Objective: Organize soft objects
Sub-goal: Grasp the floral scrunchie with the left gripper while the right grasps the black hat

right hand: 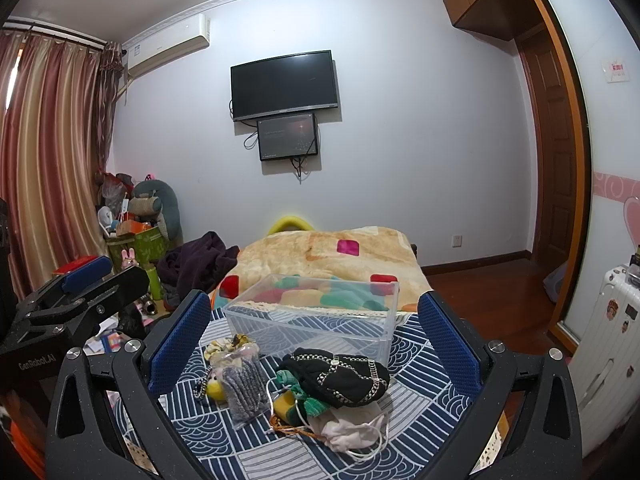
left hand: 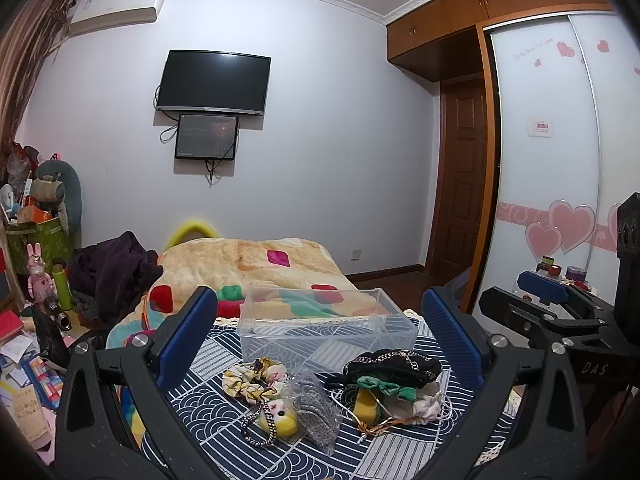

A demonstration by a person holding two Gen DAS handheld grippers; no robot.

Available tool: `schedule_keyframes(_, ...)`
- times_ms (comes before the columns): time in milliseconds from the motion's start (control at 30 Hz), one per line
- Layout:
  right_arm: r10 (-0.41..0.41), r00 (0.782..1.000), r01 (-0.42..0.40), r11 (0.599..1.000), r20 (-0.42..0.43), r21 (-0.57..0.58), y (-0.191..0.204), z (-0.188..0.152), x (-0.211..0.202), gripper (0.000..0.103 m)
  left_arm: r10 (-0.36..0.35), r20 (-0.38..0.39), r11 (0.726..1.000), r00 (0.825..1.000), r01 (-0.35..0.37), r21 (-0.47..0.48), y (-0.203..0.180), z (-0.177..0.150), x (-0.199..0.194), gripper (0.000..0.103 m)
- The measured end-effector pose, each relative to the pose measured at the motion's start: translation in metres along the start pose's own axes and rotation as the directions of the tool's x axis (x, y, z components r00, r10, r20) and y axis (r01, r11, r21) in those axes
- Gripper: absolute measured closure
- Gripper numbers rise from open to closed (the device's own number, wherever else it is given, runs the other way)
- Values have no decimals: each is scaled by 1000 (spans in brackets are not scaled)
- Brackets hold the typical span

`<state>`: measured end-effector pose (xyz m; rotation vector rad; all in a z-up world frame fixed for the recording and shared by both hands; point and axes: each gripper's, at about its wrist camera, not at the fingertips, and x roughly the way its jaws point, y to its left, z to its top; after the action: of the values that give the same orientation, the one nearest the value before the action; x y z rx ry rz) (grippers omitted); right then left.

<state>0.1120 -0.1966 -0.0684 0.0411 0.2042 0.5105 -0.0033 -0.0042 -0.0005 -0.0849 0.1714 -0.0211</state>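
A clear plastic box (left hand: pixel 326 326) (right hand: pixel 316 314) stands empty on a blue patterned cloth (left hand: pixel 200 424) (right hand: pixel 416 360). In front of it lie soft items: a black chain-trimmed pouch (left hand: pixel 394 364) (right hand: pixel 340 376) on a pile with green cloth, a yellow sponge (left hand: pixel 366 402) and a white drawstring bag (right hand: pixel 348 428). To the left lie a floral scrunchie (left hand: pixel 248 378), a clear bag of grey hair ties (left hand: pixel 316 408) (right hand: pixel 244 388) and a yellow doll keychain (left hand: pixel 280 418). My left gripper (left hand: pixel 320 340) and my right gripper (right hand: pixel 314 328) are both open and empty, above the items.
A bed with a patterned blanket (left hand: pixel 260 268) lies behind the box. Dark clothes (left hand: pixel 116 272) and a cluttered corner with toys (left hand: pixel 44 220) are on the left. A wardrobe (left hand: pixel 560 160), a door (right hand: pixel 548 160) and a white suitcase (right hand: pixel 608 344) are on the right.
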Motion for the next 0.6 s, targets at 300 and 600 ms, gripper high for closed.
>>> schedule_keyframes(300, -3, 1000, 3, 1000, -26, -2, -3, -5, 9, 0, -14, -98, 1000, 995, 13, -18, 12, -16, 26, 0)
schedule_keyframes(600, 20, 980, -22, 1000, -197, -9, -13, -40, 51, 0, -2, -283, 998, 959, -14, -55, 44, -56, 75, 5)
